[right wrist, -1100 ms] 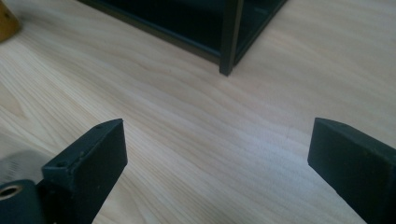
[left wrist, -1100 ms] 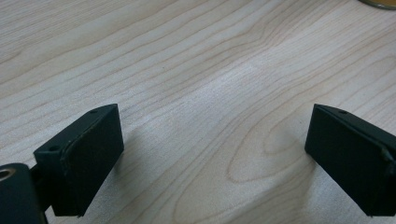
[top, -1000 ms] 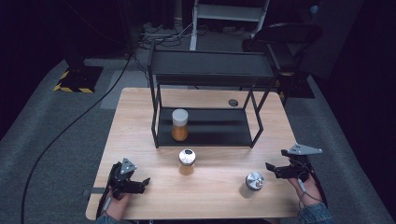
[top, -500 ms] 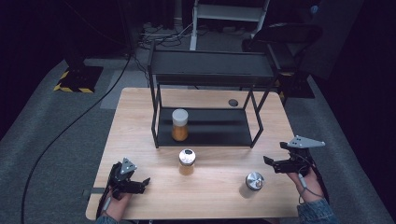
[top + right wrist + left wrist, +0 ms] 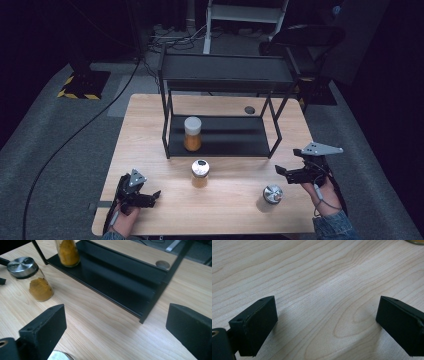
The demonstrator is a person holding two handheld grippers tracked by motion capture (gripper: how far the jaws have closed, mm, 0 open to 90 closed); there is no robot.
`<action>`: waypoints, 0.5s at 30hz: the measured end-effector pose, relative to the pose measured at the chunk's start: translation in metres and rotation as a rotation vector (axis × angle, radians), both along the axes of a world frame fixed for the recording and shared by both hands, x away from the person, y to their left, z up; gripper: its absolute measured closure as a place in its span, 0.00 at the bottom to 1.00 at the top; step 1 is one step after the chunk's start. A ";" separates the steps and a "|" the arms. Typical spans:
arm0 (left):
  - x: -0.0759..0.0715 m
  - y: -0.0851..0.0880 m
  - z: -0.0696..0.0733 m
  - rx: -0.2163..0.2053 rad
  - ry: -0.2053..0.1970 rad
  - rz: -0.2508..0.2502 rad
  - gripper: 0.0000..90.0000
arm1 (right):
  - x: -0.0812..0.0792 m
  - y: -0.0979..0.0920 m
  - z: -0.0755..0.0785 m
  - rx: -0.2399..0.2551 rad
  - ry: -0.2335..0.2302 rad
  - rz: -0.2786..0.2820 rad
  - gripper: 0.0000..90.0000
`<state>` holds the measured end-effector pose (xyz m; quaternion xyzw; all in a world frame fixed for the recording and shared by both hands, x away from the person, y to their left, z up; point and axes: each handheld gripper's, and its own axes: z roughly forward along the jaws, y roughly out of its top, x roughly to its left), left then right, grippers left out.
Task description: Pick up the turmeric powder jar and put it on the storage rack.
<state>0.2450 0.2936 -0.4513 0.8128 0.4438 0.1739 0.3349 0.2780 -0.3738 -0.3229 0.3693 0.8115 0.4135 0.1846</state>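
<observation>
A black two-level rack (image 5: 224, 75) stands on the wooden table (image 5: 145, 130). One jar of orange powder (image 5: 192, 133) rests on its lower shelf. A second jar with a steel lid (image 5: 199, 173) stands in front of the rack, and a third steel-lidded jar (image 5: 272, 195) stands at the front right. My right gripper (image 5: 283, 174) hovers open just right of that third jar, nothing between its jaws. In the right gripper view the gripper (image 5: 115, 327) faces the rack shelf (image 5: 112, 282) and the middle jar (image 5: 31, 277). My left gripper (image 5: 154, 198) rests open near the front left edge over bare wood (image 5: 324, 290).
A round cable hole (image 5: 249, 109) sits in the table behind the rack. Black cables (image 5: 75, 135) run over the grey carpet at left. A chair (image 5: 305, 37) and a metal frame (image 5: 245, 12) stand beyond the table.
My right gripper has lifted a little and shifted farther from the table's front edge. The left gripper and the jars have stayed put.
</observation>
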 end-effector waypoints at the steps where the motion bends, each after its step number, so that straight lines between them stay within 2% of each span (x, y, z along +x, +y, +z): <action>1: 0.000 0.000 0.000 0.001 0.002 0.000 0.04 | 0.000 0.002 0.000 0.003 0.002 0.004 0.03; 15: 0.001 0.000 0.000 0.002 0.003 0.002 0.03 | 0.001 0.034 0.009 0.010 -0.003 0.074 0.00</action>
